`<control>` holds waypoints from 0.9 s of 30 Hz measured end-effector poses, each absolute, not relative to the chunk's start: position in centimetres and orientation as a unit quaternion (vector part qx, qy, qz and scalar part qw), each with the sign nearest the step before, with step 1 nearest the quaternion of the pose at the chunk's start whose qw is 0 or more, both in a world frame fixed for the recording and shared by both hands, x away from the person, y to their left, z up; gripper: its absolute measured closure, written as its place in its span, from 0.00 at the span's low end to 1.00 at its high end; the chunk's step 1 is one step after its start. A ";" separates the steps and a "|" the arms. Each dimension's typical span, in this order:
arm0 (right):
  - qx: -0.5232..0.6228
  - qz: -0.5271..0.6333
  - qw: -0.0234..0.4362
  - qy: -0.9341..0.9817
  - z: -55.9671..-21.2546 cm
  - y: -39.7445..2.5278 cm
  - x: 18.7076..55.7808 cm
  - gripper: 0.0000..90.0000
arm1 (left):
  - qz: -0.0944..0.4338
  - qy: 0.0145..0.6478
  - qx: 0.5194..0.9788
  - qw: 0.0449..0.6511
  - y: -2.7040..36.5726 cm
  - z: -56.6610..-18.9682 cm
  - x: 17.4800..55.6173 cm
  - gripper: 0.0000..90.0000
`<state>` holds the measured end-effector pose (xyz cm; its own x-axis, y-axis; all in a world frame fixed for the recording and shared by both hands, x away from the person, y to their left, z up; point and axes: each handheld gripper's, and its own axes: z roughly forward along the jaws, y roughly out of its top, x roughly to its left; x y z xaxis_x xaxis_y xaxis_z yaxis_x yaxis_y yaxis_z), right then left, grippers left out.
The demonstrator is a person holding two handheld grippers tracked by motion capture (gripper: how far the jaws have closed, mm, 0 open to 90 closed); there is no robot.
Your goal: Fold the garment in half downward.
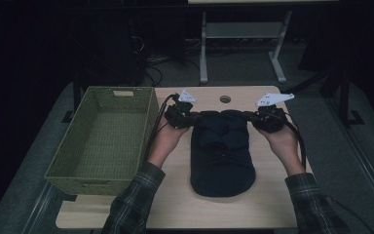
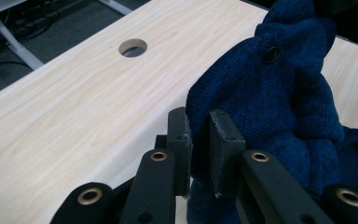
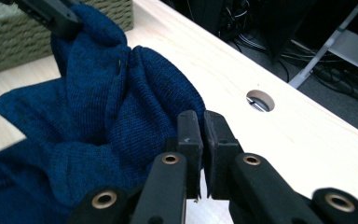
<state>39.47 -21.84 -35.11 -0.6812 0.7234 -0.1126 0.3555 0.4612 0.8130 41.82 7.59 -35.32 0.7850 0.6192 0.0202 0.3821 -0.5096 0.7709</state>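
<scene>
a pale wooden table (image 1: 175, 204) seen from above, with a round cable hole (image 1: 225, 99) near its far edge. a green woven basket (image 1: 103, 141) sits along the table's left edge, hollow side up. a dark blue knitted garment (image 1: 222, 151) lies down the middle of the table, its rounded near end toward the person and its far end bunched up close to the far edge.

both tools hold that far end. the left tool (image 2: 198, 148) is clenched on a thick fold of the knit at the garment's far left corner, cloth filling the gap between its jaws. the right tool (image 3: 202, 140) is clamped on the far right corner, jaws almost together with a thin edge of cloth between them.

the person's forearms, in plaid sleeves, reach in from the near edge, one on each side of the garment. the left hand (image 1: 168, 139) and right hand (image 1: 283, 141) are level with each other, the tools pointing inward toward one another.

the step looks like folding the far end toward the near edge. to do it well, raise both corners together at even height, keep the cloth taut between them, and lay it down squarely before releasing.
</scene>
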 end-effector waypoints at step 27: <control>0.322 0.421 0.192 0.826 -38.1 -22.9 33.1 0.95 | 0.078 0.258 0.872 0.409 8.2 -36.8 36.8 0.88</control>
